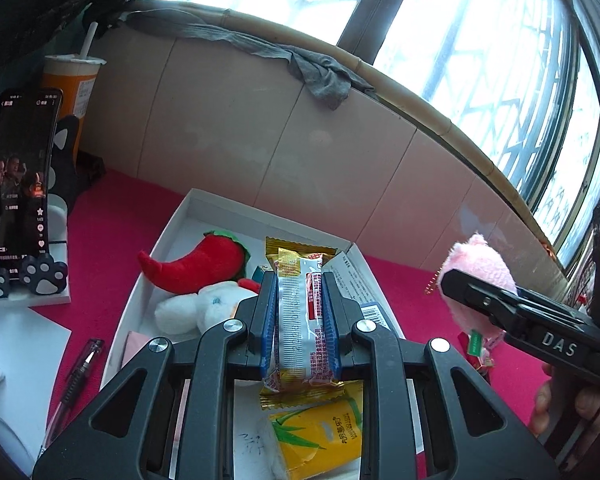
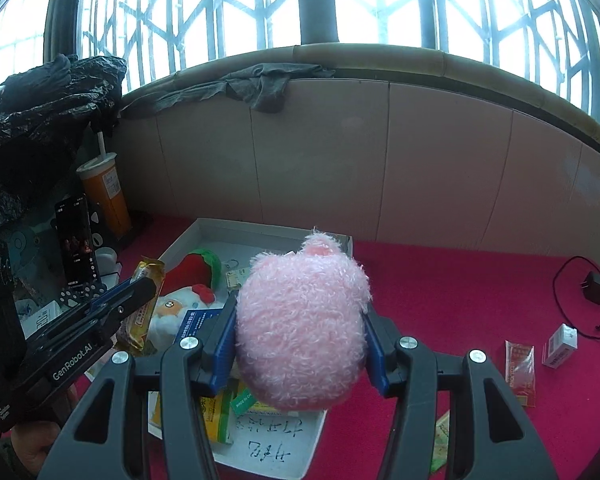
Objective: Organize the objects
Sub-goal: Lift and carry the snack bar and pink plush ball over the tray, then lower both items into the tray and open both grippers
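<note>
My left gripper (image 1: 299,280) is shut on a gold-and-white snack bar (image 1: 300,312) and holds it above the white box (image 1: 204,204); this gripper also shows in the right wrist view (image 2: 140,284). My right gripper (image 2: 300,304) is shut on a pink plush toy (image 2: 304,320) held over the box's right side (image 2: 340,240); the toy also shows in the left wrist view (image 1: 480,264). In the box lie a red chili plush (image 1: 204,260), a white plush (image 1: 196,308) and a yellow tissue pack (image 1: 320,436).
A phone on a paw stand (image 1: 18,176) and an orange cup with straw (image 1: 72,88) stand at the left. A pen (image 1: 76,380) lies left of the box. On the red cloth at right lie a red sachet (image 2: 520,372), a small box (image 2: 560,346) and a charger (image 2: 596,288). A tiled wall rises behind.
</note>
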### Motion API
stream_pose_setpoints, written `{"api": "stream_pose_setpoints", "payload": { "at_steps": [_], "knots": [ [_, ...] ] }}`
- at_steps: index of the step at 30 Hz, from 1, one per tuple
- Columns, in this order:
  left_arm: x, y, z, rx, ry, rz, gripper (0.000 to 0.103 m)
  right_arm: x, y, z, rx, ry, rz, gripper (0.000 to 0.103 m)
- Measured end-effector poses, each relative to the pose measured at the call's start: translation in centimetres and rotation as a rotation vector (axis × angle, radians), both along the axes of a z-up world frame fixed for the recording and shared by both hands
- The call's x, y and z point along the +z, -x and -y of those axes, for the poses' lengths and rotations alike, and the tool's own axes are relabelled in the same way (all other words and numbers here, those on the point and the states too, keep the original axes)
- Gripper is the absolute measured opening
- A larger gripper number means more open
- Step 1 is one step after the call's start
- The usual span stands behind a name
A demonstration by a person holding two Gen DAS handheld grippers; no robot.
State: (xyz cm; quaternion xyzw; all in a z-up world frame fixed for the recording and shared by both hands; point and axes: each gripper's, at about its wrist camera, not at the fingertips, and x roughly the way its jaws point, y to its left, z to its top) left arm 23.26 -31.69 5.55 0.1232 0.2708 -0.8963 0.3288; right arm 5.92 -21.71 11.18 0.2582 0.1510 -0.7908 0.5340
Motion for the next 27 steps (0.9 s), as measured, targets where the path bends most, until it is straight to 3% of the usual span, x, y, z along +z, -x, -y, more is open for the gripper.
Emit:
{"api": "stream_pose_setpoints", "payload": {
  "at_steps": [9,12,13,14,15,17,20,24,27],
  "knots": [
    [-0.7,0.4,0.2,0.018,0.005,0.030,0.020,-1.1,0.5,6.3,-0.002,-0.026,-0.028,0.055],
    [-0.8,0.3,0.4,0.025,-0.004,0.030,0.022,-1.5,0.5,7.2,-0.008,-0.024,-0.040,0.064],
    [-0.9,0.3,0.5,0.027,-0.006,0.032,0.026,-1.5,0.4,7.2,-0.008,-0.021,-0.045,0.079],
    [-0.9,0.3,0.5,0.026,-0.008,0.028,0.041,-1.5,0.3,7.1,-0.009,-0.017,-0.051,0.085],
    [-0.9,0.3,0.5,0.029,-0.008,0.020,0.059,-1.4,0.2,7.0,-0.009,-0.011,-0.060,0.085],
    [-0.8,0.1,0.4,0.037,0.001,0.011,0.079,-1.2,0.0,6.5,-0.012,-0.006,-0.080,0.085],
    [-0.6,0.1,0.0,0.066,0.042,0.014,0.084,-0.9,0.2,5.4,-0.021,0.012,-0.066,0.085],
    [-0.4,-0.1,-0.2,0.080,0.061,0.000,0.103,-0.6,0.5,3.2,-0.038,0.044,-0.039,0.086],
    [-0.2,0.0,-0.4,0.092,0.083,0.009,0.103,-0.3,1.0,1.2,-0.059,0.075,-0.007,0.086]
  ]
}}
